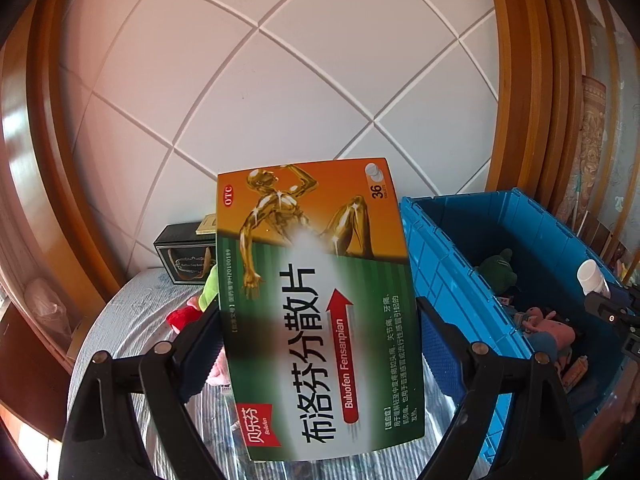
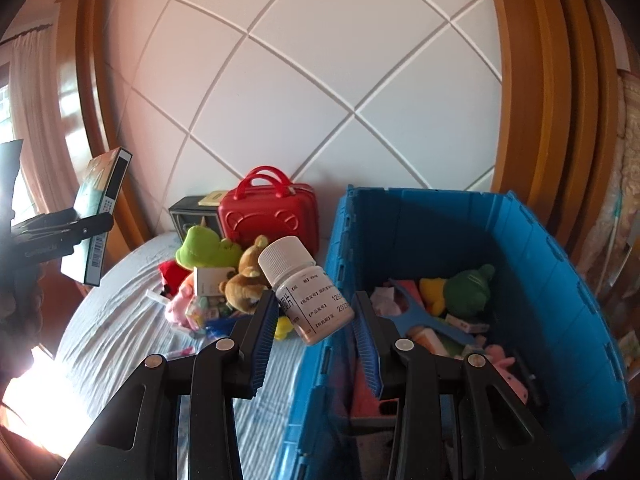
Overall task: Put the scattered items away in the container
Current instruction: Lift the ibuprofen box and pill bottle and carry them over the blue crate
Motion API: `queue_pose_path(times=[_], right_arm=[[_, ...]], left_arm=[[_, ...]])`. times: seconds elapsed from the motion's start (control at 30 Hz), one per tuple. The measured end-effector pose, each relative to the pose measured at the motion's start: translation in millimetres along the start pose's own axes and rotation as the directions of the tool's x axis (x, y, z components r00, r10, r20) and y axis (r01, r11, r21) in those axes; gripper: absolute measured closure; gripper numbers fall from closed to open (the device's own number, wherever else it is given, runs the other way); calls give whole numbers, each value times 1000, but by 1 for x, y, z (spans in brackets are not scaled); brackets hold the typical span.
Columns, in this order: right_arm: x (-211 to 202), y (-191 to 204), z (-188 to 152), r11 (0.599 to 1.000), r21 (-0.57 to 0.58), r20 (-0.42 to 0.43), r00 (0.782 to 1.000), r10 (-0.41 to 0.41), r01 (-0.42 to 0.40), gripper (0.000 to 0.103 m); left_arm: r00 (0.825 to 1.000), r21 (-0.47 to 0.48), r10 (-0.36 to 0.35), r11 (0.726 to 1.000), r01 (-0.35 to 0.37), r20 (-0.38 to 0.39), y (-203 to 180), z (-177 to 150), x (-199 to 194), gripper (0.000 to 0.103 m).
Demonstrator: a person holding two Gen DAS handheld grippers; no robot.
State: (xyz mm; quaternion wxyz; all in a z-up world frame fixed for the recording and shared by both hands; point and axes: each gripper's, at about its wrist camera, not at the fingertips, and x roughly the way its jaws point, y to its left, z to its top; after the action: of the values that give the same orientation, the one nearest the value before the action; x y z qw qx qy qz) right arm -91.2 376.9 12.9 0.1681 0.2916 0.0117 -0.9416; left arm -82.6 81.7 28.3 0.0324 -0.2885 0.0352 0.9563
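the left gripper (image 1: 320,344) holds a medicine box (image 1: 316,304) upright between its blue-padded fingers (image 1: 438,354), which press on the box's two side edges; the box's printed face fills the middle of the left wrist view. in the right wrist view the same box (image 2: 102,216) is seen edge-on, raised above the bed (image 2: 116,328) at the far left. the right gripper (image 2: 316,320) grips a white pill bottle (image 2: 306,292) between its fingers (image 2: 266,332), the bottle tilted with its ribbed cap up and to the left, just over the near left wall of the blue crate (image 2: 560,280). the crate already contains a dark green plush (image 2: 468,290) and other small items. on the bed beside the crate lie a lime green plush (image 2: 204,248), a brown teddy bear (image 2: 246,280) and a red toy suitcase (image 2: 270,212).
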Motion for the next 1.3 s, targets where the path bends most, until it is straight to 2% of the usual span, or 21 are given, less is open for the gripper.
queue_pose_path(times=[0.47, 0.97, 1.3], right_arm=[[-13, -107, -13, 989, 116, 20, 995, -95, 92, 66], [-14, -183, -36, 961, 207, -20, 983, -183, 183, 66], [-12, -222, -46, 939, 251, -47, 972, -229, 233, 66]], left_arm=[[993, 153, -114, 982, 111, 7, -120, 39, 21, 14], [962, 287, -267, 918, 274, -66, -241, 58, 64, 14], [941, 333, -323, 880, 339, -104, -292, 68, 91, 14]])
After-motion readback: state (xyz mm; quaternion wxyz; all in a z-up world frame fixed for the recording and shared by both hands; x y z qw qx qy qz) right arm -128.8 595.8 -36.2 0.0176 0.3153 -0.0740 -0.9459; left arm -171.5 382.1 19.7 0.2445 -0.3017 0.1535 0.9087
